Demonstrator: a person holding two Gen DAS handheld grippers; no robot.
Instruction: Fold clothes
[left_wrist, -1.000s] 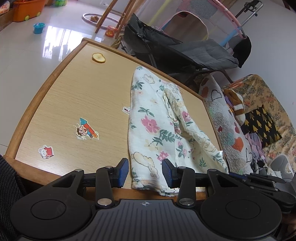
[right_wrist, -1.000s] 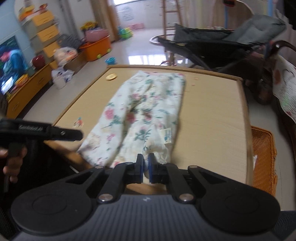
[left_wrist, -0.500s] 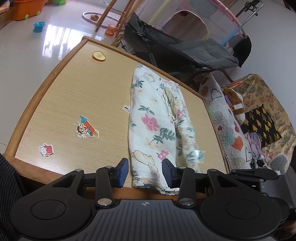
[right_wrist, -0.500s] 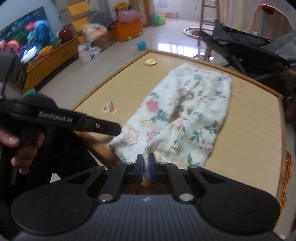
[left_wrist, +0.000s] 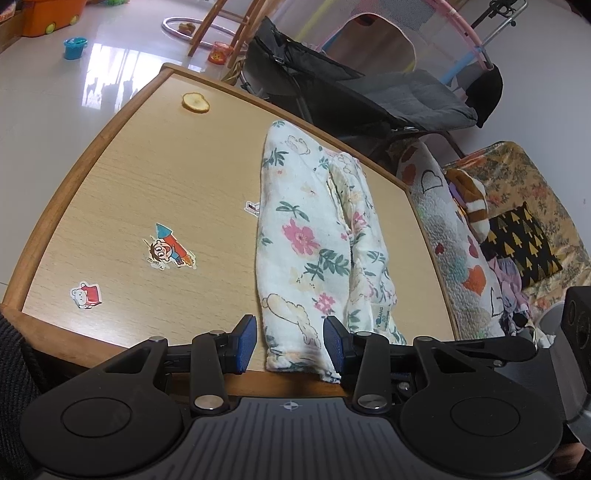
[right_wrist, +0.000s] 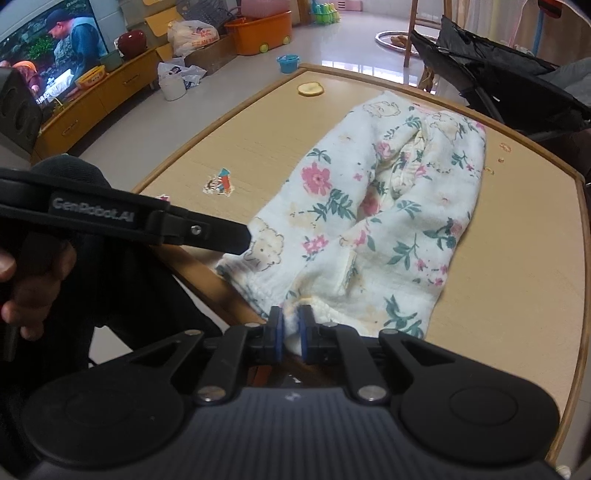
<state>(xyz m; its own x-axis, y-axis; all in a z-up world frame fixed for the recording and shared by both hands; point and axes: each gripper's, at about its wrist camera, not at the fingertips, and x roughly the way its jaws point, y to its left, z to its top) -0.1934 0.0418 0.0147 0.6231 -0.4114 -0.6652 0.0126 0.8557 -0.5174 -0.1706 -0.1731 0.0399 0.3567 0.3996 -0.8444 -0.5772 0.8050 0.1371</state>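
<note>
A white floral garment (left_wrist: 314, 240) lies lengthwise on the wooden table (left_wrist: 147, 192), folded in half along its length, its near hem hanging over the front edge. My left gripper (left_wrist: 291, 345) is open, its blue pads on either side of the near hem, not closed on it. In the right wrist view the garment (right_wrist: 388, 206) spreads away from me. My right gripper (right_wrist: 290, 334) is shut on its near hem at the table edge. The left gripper's finger (right_wrist: 207, 232) reaches in from the left beside the hem.
A dried fruit slice (left_wrist: 195, 102) and stickers (left_wrist: 170, 251) lie on the table left of the garment. A dark stroller (left_wrist: 351, 96) stands beyond the far edge. A sofa with cushions and blankets (left_wrist: 509, 229) sits right of the table. A TV cabinet (right_wrist: 92, 96) stands far left.
My right gripper has carried one side of the garment leftward over the other, folding it narrower. My left gripper stayed open at the near hem.
</note>
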